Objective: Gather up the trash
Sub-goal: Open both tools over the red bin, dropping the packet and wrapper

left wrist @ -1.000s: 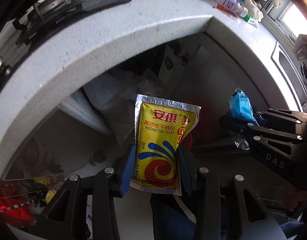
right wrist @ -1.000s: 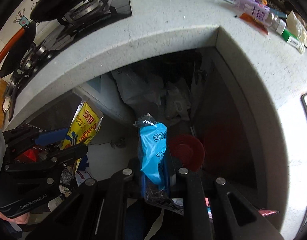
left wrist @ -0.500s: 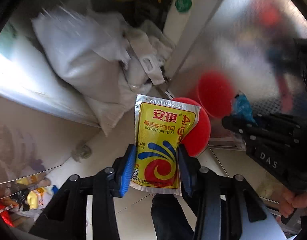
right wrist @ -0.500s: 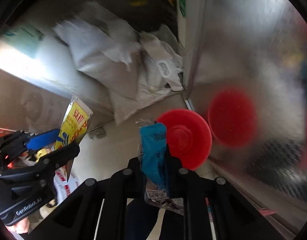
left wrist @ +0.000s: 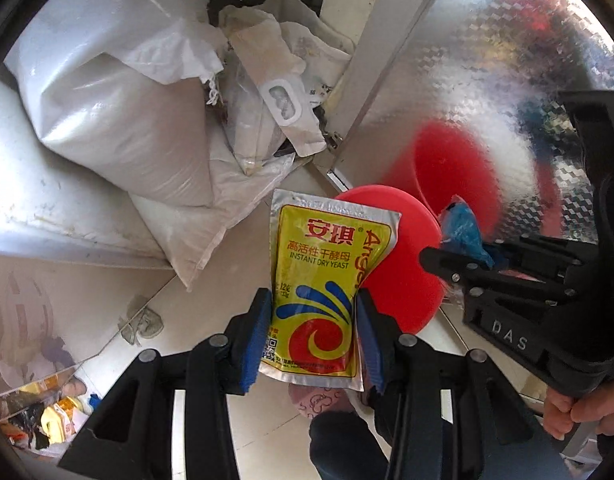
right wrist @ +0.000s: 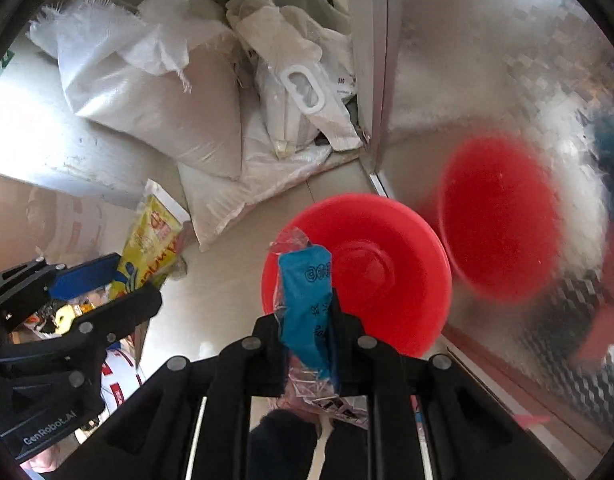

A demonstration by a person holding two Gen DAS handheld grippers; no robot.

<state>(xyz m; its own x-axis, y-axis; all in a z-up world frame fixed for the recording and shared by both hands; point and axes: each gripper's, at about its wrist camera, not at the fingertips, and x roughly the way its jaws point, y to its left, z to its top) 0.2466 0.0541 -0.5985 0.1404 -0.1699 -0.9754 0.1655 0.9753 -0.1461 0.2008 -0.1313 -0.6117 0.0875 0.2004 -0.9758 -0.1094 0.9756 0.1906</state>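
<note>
Came down a long way, both at once. No more counter top in sight, just floor, white sacks and a red lid close below.

Left tongs: pinching the yellow packet by its sides, same as before, standing up over the lid's left edge.

Right tongs: have just been opening a bit, with the blue wrapper between them. Looks pinched, but looser, right above the lid. Probably the start of letting go, so likely close to the drop-off spot for the trash.

Only in the right view: the whole round lid with its bump in the middle, not half hidden by the packet.

Only in the left view: the hand holding the right tongs, and the packet's front with its words.
</note>
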